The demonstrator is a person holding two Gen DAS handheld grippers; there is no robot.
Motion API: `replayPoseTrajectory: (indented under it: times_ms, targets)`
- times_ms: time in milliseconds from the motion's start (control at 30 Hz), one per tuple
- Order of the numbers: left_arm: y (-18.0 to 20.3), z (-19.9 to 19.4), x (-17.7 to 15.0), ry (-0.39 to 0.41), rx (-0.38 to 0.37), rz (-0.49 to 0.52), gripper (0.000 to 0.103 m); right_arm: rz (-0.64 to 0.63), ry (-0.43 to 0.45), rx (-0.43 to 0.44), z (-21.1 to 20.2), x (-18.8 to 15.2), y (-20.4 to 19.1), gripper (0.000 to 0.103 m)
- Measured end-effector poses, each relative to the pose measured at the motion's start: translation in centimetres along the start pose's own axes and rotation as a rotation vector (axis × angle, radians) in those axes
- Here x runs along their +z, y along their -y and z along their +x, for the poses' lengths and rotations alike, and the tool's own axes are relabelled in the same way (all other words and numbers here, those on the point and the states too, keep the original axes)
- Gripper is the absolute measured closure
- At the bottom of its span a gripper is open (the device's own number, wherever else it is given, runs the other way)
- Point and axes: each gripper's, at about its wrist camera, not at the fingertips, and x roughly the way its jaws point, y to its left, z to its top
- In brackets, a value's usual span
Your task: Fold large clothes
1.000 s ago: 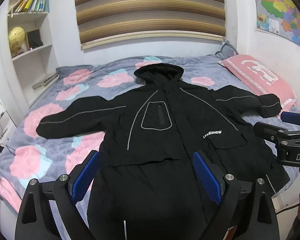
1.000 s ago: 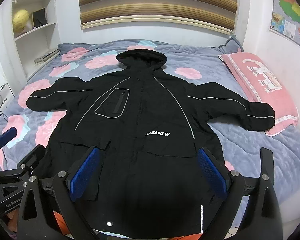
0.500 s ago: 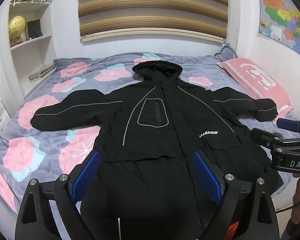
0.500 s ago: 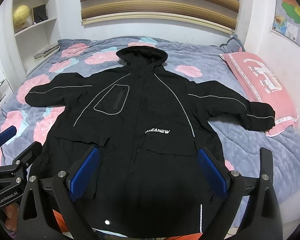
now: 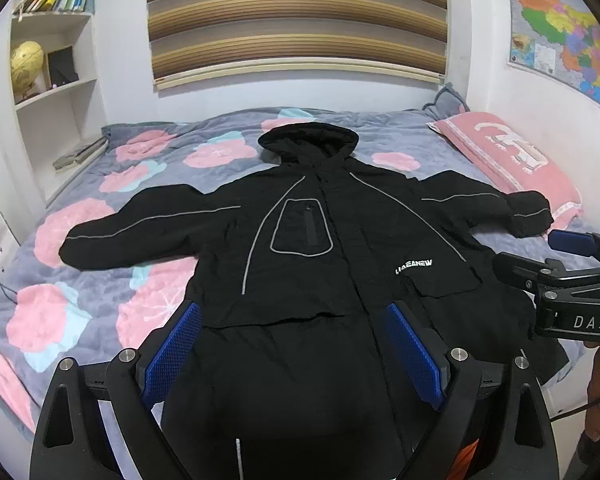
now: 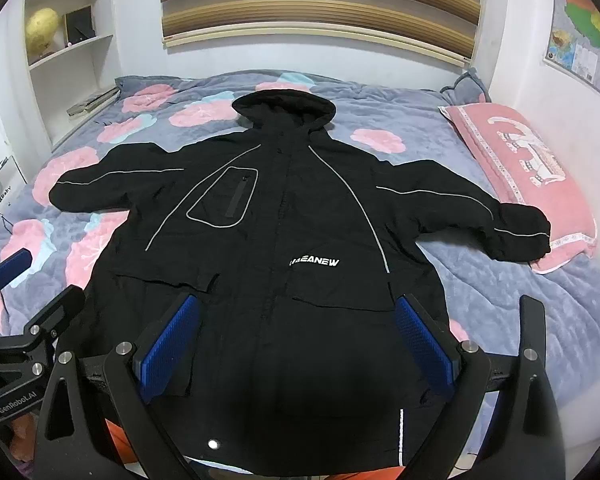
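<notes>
Jacket: a black hooded jacket lies front-up and spread flat on the bed, on a grey quilt with pink flowers.
Left claw: the left claw hangs above the jacket's lower front, jaws wide apart, blue pads bare, holding nothing.
Right claw: the right claw hangs above the jacket's hem beside the left one, jaws equally wide, nothing between its pads.
Long axis: the jacket runs from hem, nearest both claws, to hood at the far end, pointing toward the striped blind on the wall.
Sleeves: both sleeves stretch sideways from the jacket's body; the right cuff touches the pink pillow.
Lettering: white chest lettering sits on the jacket's right half, too small to read surely.
Cut off: the hem's lowest edge drops below the frame in the left wrist view; each claw's body covers part of the jacket's skirt.
Hard to make out: dark folds near the hem blend together; whether the front is zipped cannot be told.
Beyond the jacket: a shelf with a globe stands left of the hood, a map right.
</notes>
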Motion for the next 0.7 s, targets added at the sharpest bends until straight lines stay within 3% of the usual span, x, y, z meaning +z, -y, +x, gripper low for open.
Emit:
replayPoseTrajectory:
  times_ms: [300, 700]
  targets:
    - [-1.5, 1.1, 0.0, -0.052, -0.043, -0.084, 0.009, -0.016, -0.002, -0.016, -0.1, -0.2, -0.3, 0.004]
    - [-0.7, 1.1, -0.5, -0.056, -0.059, -0.055, 0.009, -0.024, -0.018, -0.014, 0.4, -0.5, -0.3, 0.004]
